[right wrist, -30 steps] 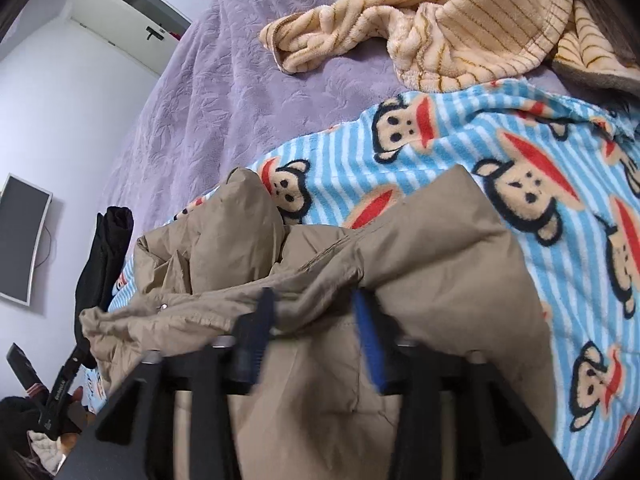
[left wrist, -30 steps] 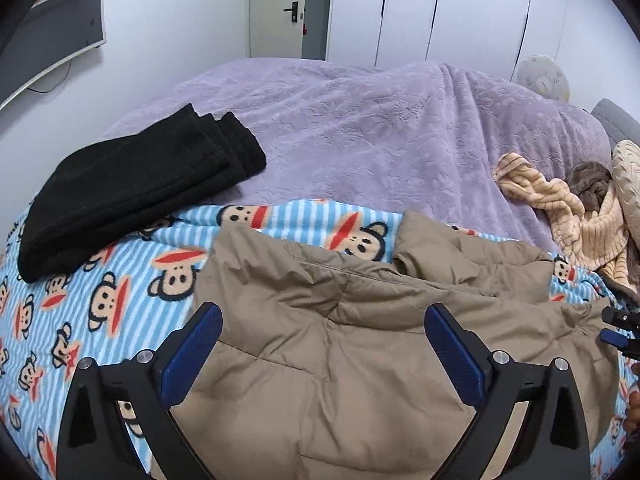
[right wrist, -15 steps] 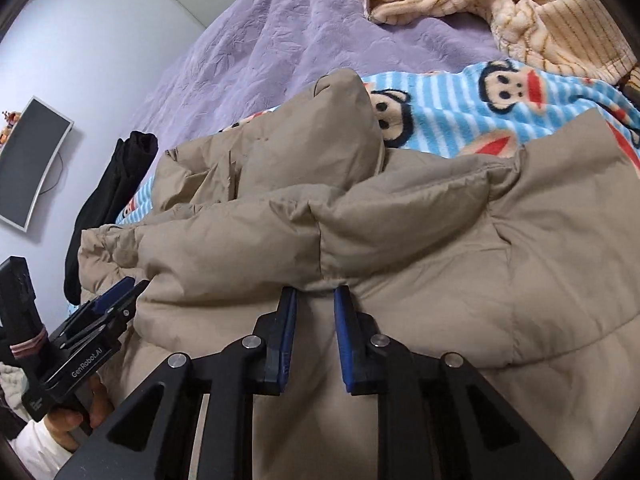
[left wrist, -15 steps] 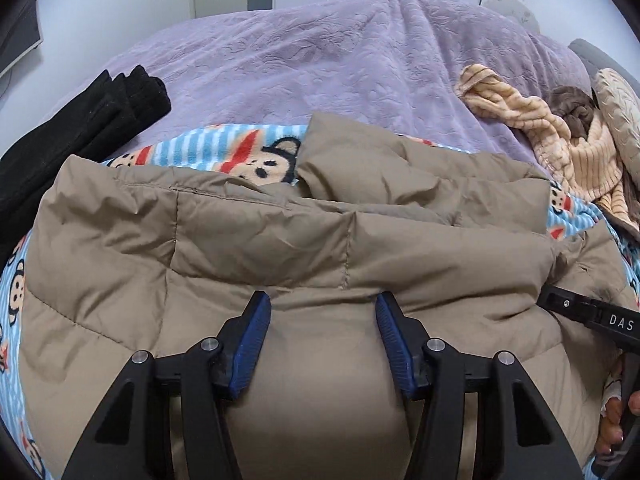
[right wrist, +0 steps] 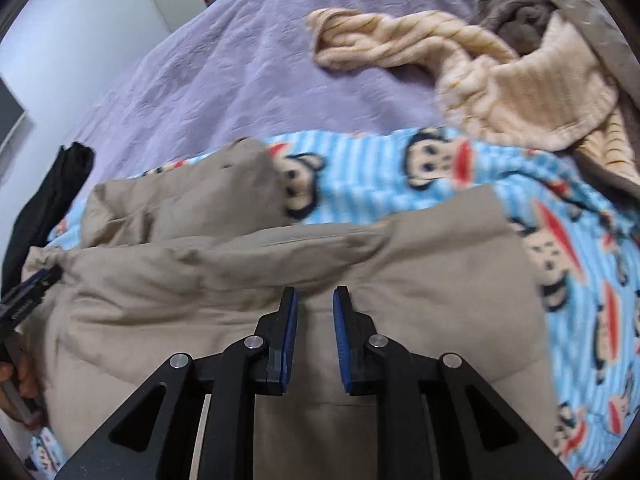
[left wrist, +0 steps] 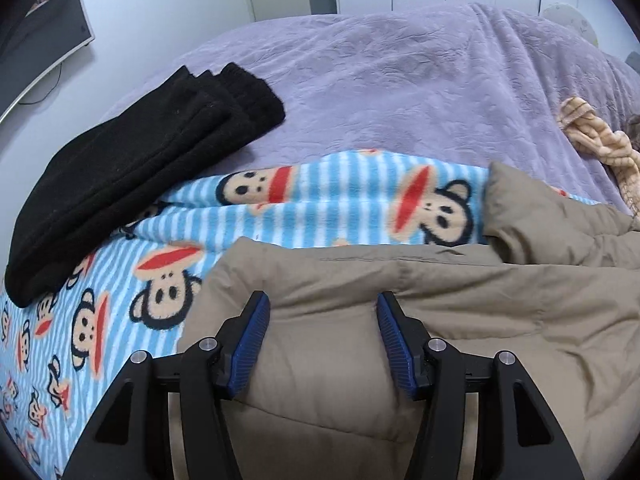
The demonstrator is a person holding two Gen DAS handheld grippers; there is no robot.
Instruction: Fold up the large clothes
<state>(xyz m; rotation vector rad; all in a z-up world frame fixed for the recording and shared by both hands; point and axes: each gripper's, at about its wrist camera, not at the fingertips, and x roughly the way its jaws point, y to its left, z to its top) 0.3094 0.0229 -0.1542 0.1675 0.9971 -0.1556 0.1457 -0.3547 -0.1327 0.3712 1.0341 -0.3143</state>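
**Now the folded edge of the padded jacket is held for laying down**

Furthest left, a folded black garment (left wrist: 132, 184) is seen lying partly on the monkey-print blanket (left wrist: 120, 280) and partly on the purple bedspread (left wrist: 400, 92). Next, the left gripper (left wrist: 320, 340) is seen with its blue pads (left wrist: 250, 340) set moderately apart, a plump roll of the tan padded jacket (left wrist: 460, 300) bulging between them; whether it is truly pinched cannot be told. The jacket is spread across the near part of the blanket, one sleeve or flap raised behind the fold. Further right, the right gripper (right wrist: 314, 332) is seen with only a narrow gap between its pads, a ridge of the same folded edge being clamped there.

For a clean fold, both grips are best kept level and moved together, so the doubled edge is laid square and trapped air is pressed out. The loose sleeve should be tucked first.

At far right, striped beige clothing (right wrist: 500, 80) is heaped. No containers are visible.
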